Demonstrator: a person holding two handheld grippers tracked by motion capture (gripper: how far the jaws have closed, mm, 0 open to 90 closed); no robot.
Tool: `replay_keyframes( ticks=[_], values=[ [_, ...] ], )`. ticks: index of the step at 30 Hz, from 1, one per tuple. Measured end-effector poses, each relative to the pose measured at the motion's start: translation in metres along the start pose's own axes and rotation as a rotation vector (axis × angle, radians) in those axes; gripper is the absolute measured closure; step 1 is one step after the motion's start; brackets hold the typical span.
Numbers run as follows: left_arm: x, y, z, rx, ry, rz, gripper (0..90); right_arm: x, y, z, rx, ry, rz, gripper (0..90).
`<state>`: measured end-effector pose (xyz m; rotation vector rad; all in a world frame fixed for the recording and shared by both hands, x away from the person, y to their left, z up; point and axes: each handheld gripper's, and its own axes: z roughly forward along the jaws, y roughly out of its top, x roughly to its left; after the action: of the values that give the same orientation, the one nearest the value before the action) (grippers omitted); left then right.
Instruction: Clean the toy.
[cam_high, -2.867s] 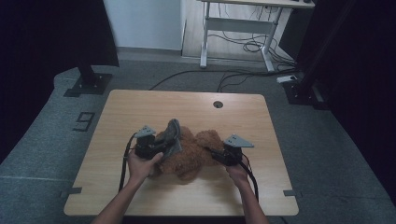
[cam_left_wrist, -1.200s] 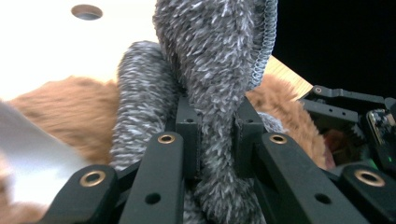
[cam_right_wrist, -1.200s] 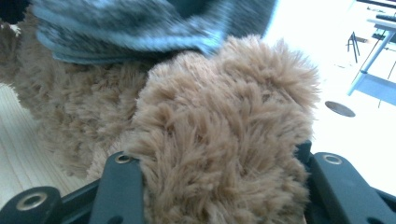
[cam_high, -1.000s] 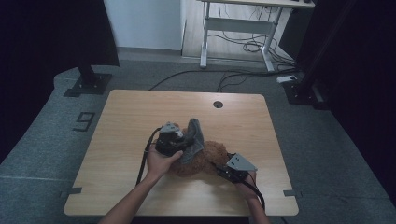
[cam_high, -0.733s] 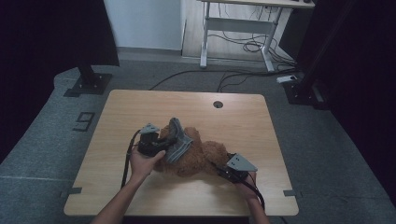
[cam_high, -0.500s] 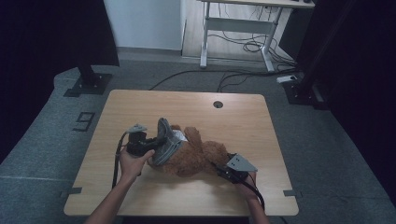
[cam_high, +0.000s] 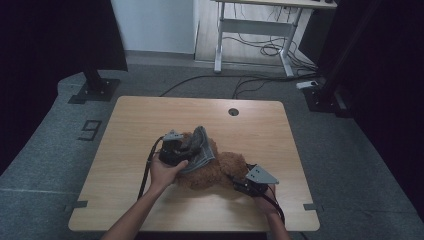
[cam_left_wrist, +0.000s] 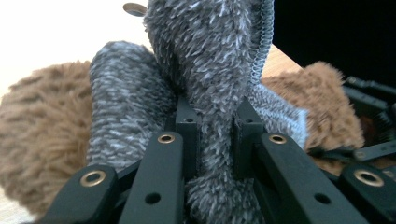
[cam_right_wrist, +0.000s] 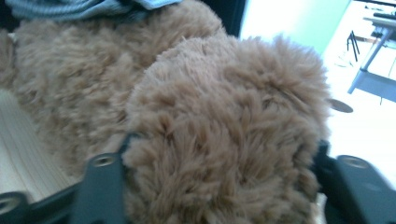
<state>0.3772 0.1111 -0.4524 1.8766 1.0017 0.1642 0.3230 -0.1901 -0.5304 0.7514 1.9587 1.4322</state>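
Note:
A brown plush toy (cam_high: 210, 172) lies on the wooden table (cam_high: 130, 125), near its front middle. A grey fuzzy knitted garment (cam_high: 200, 147) is draped over the toy's upper left part. My left gripper (cam_high: 181, 151) is at the toy's left side. In the left gripper view the left gripper (cam_left_wrist: 215, 135) is shut on a fold of the grey garment (cam_left_wrist: 210, 84), with the plush (cam_left_wrist: 42, 130) behind it. My right gripper (cam_high: 240, 182) is at the toy's lower right. Its jaws have just been opening, and a thick plush part (cam_right_wrist: 224, 116) bulges between them and over both jaws.
A round cable hole (cam_high: 233, 111) sits near the table's far edge. Beyond the table are a white desk frame (cam_high: 250, 25), floor cables (cam_high: 260, 50) and a black stand base (cam_high: 95, 90) at the left. The person's forearms come in over the front edge.
My left gripper, with the grey garment in it, swung left across the toy and has come back to the right. The right hand has stayed at the toy's lower right.

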Motion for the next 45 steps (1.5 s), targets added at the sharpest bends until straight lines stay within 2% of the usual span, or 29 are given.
replay_keyframes(
  ticks=[4, 6, 9, 14, 16, 18, 20, 22, 25, 27, 28, 31, 34, 38, 42, 45],
  values=[
    [0.0, -0.016, -0.003, -0.017, -0.009, -0.001, 77.9, -0.005, 0.005, -0.007, 0.006, 0.016, 0.066, 18.4],
    [-0.004, -0.023, -0.007, -0.042, 0.015, 0.023, 78.0, -0.006, 0.011, -0.01, 0.012, 0.017, 0.083, 13.3],
    [-0.011, -0.032, -0.012, -0.066, 0.044, 0.066, 78.1, -0.007, 0.022, -0.014, 0.014, 0.025, 0.088, 11.1],
    [-0.017, -0.044, -0.017, -0.09, 0.041, 0.079, 78.3, -0.015, 0.043, -0.016, -0.004, 0.051, 0.125, 10.5],
    [-0.019, -0.048, -0.018, -0.097, 0.041, 0.083, 78.3, -0.02, 0.052, -0.011, 0.026, 0.082, 0.134, 9.1],
    [-0.02, -0.05, -0.02, -0.103, 0.037, 0.08, 78.3, -0.023, 0.056, -0.003, 0.099, 0.123, 0.154, 8.0],
    [-0.02, -0.053, -0.023, -0.106, 0.031, 0.081, 78.3, -0.023, 0.051, 0.005, 0.175, 0.141, 0.164, 8.6],
    [-0.02, -0.057, -0.025, -0.106, 0.017, 0.077, 78.2, -0.02, 0.041, 0.009, 0.233, 0.192, 0.184, 9.3],
    [-0.024, -0.064, -0.029, -0.111, -0.002, 0.078, 78.2, -0.014, 0.029, 0.006, 0.244, 0.2, 0.198, 13.7],
    [-0.027, -0.069, -0.031, -0.115, -0.011, 0.083, 78.1, -0.01, 0.026, 0.002, 0.246, 0.19, 0.178, 19.0],
    [-0.028, -0.071, -0.032, -0.118, -0.013, 0.086, 78.0, -0.008, 0.025, 0.001, 0.25, 0.181, 0.155, 23.3],
    [-0.03, -0.075, -0.034, -0.126, -0.011, 0.084, 77.9, 0.001, 0.025, -0.002, 0.232, 0.116, 0.066, 39.1],
    [-0.03, -0.077, -0.032, -0.143, -0.004, 0.082, 77.9, 0.006, 0.023, -0.001, 0.209, 0.088, 0.027, 42.6],
    [-0.032, -0.075, -0.018, -0.169, 0.021, 0.088, 78.1, 0.004, 0.021, 0.003, 0.182, 0.025, -0.032, 43.3],
    [-0.025, -0.063, -0.002, -0.179, 0.049, 0.08, 78.2, -0.005, 0.019, 0.011, 0.158, -0.036, -0.036, 44.4],
    [-0.019, -0.056, 0.003, -0.172, 0.051, 0.068, 78.2, -0.009, 0.017, 0.017, 0.146, -0.063, -0.015, 45.2]
  ],
)
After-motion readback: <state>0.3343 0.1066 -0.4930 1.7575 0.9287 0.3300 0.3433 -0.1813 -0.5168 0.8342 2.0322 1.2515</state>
